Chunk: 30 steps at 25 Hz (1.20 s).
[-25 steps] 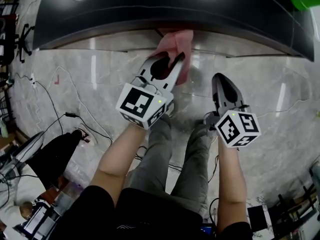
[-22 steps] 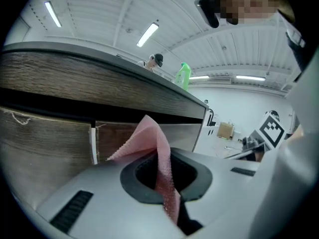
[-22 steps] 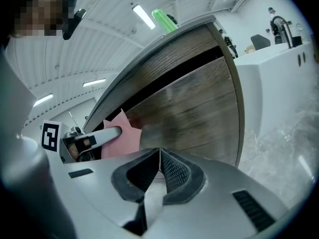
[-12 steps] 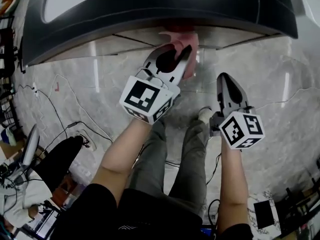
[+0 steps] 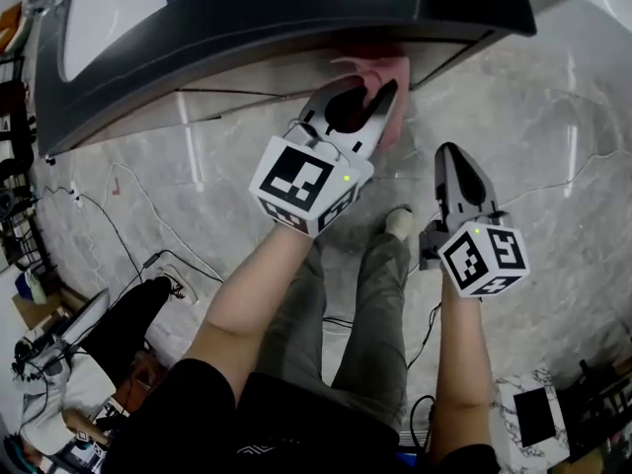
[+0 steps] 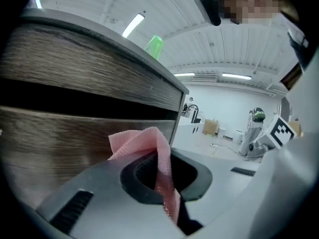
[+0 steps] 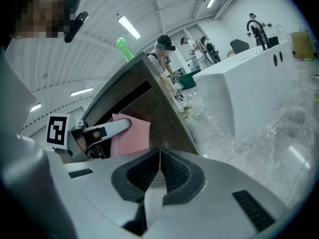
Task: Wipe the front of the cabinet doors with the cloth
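Pink woven cloth (image 6: pixel 149 138): pinched between the left jaws, with its loose part folded up past the tips and spread flat against the door.
Cloth's place: on the brown wood-grain cabinet door (image 6: pixel 60 143), just below the dark gap under the upper wood-grain panel (image 6: pixel 75 68), near the cabinet's end corner.
Left gripper (image 5: pixel 360 92): clamped on the cloth, tips pointed at the door beneath the overhanging dark countertop (image 5: pixel 296 18).
Right gripper (image 7: pixel 159 158): jaws pressed together with nothing between them. It hangs well apart from the door, over the grey marble-patterned floor (image 5: pixel 553 166), and takes no part in the wiping.
Step in hand: judged to be a wiping pass, since the cloth is in contact with the door front.
Done so far: cannot be read from the surface. The wood grain shows no streak, damp patch or dirt line that would mark the wiped part off from the unwiped.
Left to do: probably the long run of door front stretching away from the corner, and perhaps the upper panel above the gap. The cloth covers only a small patch of the front by that corner.
Hidden: the head view hides most of the door face under the countertop.
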Motion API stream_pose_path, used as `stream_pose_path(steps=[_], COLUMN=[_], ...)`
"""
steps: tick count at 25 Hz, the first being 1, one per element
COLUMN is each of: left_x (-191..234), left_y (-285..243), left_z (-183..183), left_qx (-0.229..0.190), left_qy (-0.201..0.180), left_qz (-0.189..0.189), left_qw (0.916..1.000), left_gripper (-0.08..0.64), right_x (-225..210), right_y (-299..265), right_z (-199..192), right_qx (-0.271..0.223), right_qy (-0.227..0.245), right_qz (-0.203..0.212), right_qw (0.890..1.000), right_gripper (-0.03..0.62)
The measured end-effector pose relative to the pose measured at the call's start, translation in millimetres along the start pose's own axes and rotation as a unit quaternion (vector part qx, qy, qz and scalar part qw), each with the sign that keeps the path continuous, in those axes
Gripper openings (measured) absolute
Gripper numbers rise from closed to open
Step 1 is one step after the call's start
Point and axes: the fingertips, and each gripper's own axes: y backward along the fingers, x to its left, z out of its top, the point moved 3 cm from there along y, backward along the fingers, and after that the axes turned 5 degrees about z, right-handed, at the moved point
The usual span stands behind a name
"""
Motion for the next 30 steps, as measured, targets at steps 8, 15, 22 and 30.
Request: stream_pose_path(steps=[8,15,22,30], left_x=[-27,-34,-14,77], left_y=[-30,-29,28,95], left_z=[-5,-21,-39,-67], left_qx=[0.008,0.019,0.024,0.045], left_qy=[0.004,0.034,0.031,0.055], left_qz=[-0.026,-0.029,0.007,0.09], left_qw=[0.9996,0.9988,0.9992,0.9934], left_gripper=[0.009,0.009,0.009,0.009], right_x=[-19,-21,9,70], right_y=[12,3,-16,-75], right_z=[3,3,-11,-43], right_qx=[0.002,0.019,0.036,0.079], right_qy=[-0.002,0.002,0.007,0.022], right_qz=[-0.007,-0.01,0.007,0.048], right_qw=[1.0,1.0,0.999,0.995], right_gripper=[0.038,0.038,0.038,0.038])
